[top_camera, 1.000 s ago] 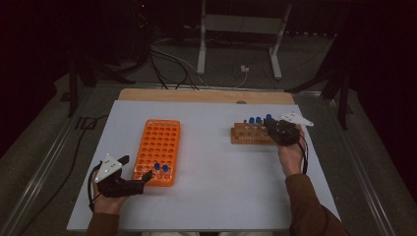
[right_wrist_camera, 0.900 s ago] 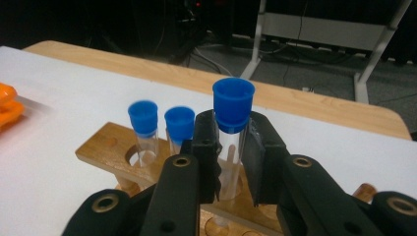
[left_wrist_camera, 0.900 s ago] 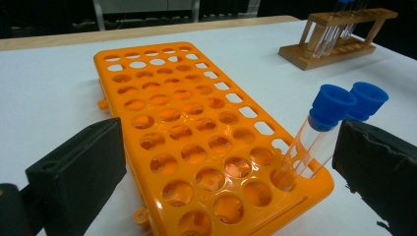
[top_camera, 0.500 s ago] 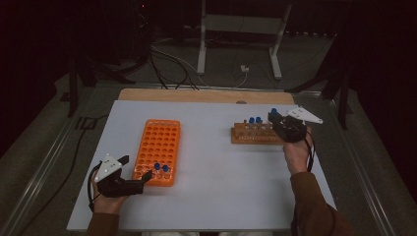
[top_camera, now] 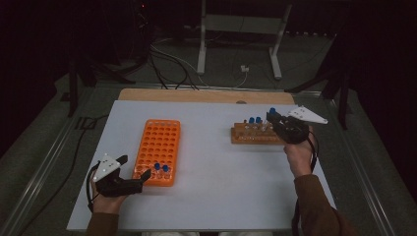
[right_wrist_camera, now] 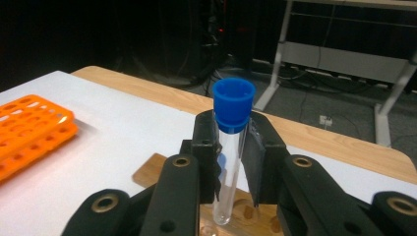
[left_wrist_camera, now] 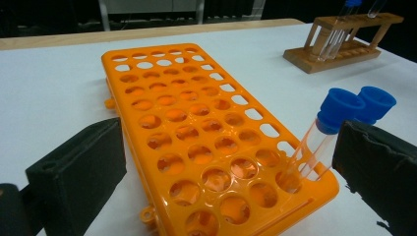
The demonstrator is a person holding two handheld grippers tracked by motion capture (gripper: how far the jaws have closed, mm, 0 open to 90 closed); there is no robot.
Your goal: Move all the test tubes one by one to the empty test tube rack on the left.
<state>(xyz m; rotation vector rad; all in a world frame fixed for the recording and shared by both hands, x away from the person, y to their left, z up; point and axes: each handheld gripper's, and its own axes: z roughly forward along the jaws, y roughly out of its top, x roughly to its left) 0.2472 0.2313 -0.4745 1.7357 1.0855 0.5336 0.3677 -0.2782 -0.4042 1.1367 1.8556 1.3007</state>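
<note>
At left we see the left hand-held gripper [top_camera: 142, 176] gaping beside the orange rack [top_camera: 160, 147]; at right, the right hand-held gripper [right_wrist_camera: 231, 147] clamps a capped tube [right_wrist_camera: 230, 152] upright, long axis vertical, blue cap up, above the wooden rack [top_camera: 255, 135] on the worktop [top_camera: 216, 187].

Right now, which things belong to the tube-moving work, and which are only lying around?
In the job:
- held tube in the right tool
- wooden rack
- orange rack
- left tool

Lying about:
- floor cables
- metal stand
</note>
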